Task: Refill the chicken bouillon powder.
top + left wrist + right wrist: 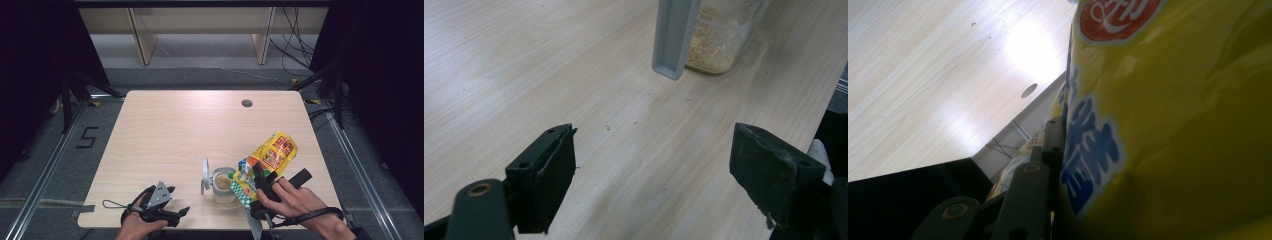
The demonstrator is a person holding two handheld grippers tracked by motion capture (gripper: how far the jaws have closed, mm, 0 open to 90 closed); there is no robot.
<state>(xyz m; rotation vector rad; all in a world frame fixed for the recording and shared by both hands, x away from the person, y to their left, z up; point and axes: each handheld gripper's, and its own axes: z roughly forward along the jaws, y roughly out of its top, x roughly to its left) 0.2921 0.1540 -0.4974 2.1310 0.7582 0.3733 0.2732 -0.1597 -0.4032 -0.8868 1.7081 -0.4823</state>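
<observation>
Both grippers sat low in the frame: the right gripper clenched the tilted yellow bag over the jar; the left gripper rested released on the table.

A pale wooden table fills the middle of the high view, with a round cable hole near its far edge at upper right; grey carpet floor lies around it; a metal rail runs along the floor at lower left, beside a black mark that looks like a figure five, though it is small; light wooden shelving stands along the top; black curtains darken both sides; loose cables trail at upper right.
</observation>
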